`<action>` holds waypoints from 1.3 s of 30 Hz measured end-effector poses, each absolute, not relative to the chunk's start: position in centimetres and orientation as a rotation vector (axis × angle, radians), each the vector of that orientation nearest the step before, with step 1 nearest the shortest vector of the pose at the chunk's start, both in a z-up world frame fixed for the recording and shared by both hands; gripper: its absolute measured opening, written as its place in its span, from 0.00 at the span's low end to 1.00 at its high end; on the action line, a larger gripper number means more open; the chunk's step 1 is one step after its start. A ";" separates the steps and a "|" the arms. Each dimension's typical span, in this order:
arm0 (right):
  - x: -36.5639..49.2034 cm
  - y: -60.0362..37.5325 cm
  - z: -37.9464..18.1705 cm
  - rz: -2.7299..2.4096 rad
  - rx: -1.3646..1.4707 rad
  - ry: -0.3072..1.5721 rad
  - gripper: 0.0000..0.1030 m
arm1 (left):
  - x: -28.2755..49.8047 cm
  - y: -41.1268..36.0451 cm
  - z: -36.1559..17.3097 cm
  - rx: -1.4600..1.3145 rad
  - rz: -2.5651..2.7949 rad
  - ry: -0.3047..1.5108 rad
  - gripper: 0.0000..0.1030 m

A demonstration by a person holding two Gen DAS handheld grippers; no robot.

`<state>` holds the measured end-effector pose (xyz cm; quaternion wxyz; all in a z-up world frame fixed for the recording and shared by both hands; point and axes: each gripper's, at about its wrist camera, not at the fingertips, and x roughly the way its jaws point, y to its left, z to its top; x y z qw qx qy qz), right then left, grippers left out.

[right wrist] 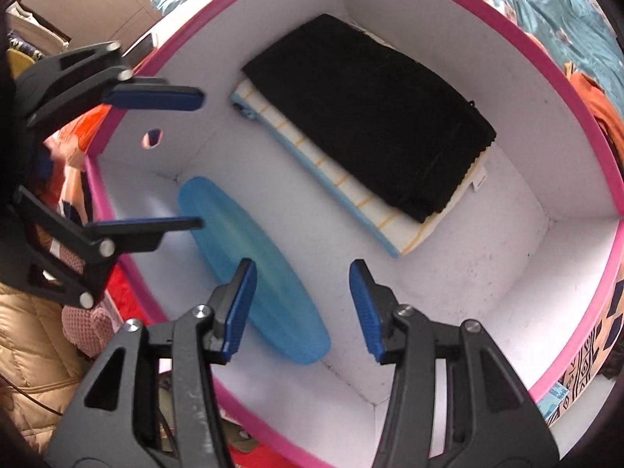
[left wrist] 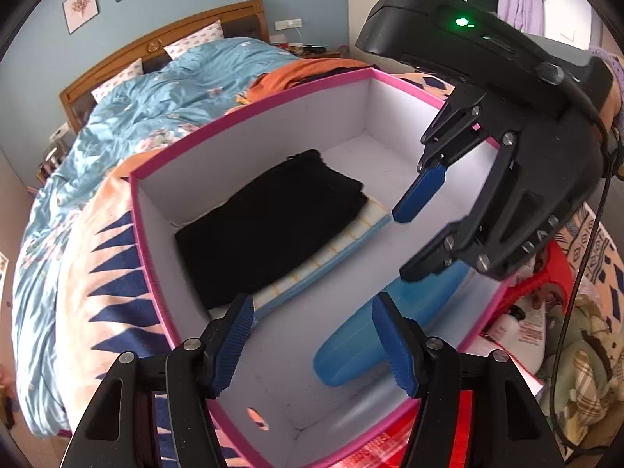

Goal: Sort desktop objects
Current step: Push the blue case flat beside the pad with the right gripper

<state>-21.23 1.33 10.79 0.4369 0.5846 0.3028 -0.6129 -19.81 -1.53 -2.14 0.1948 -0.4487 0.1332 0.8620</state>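
A white box with a pink rim (left wrist: 249,113) (right wrist: 507,58) sits on a bed. On its floor a folded black cloth (left wrist: 273,226) (right wrist: 370,117) lies on top of a folded cloth with yellow stripes and a blue edge (left wrist: 351,238) (right wrist: 343,183). Beside them a translucent blue oval case (left wrist: 347,355) (right wrist: 234,234) lies flat. My left gripper (left wrist: 314,345) (right wrist: 201,160) hangs open over the case's end by the box wall, holding nothing. The right gripper (right wrist: 302,308) (left wrist: 413,241) points steeply down above the case's other end, open and free of it.
The box rests on an orange and navy patterned blanket (left wrist: 97,265), with a blue quilt (left wrist: 156,109) behind. A finger hole (right wrist: 152,138) pierces the near box wall. Red items and a white bottle (left wrist: 518,319) lie beside the box. A beige quilted jacket (right wrist: 23,343) is at the left.
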 end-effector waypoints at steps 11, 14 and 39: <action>-22.6 2.9 10.2 -1.592 1.434 0.692 0.49 | -20.8 -1.3 -2.8 -1.285 2.416 0.381 0.64; -21.9 3.8 11.9 -1.521 1.393 0.641 0.49 | -21.0 -1.2 -3.0 -1.289 2.391 0.368 0.64; -21.4 8.1 12.8 -1.679 1.486 0.577 0.49 | -20.8 -1.1 -3.0 -1.286 2.390 0.337 0.67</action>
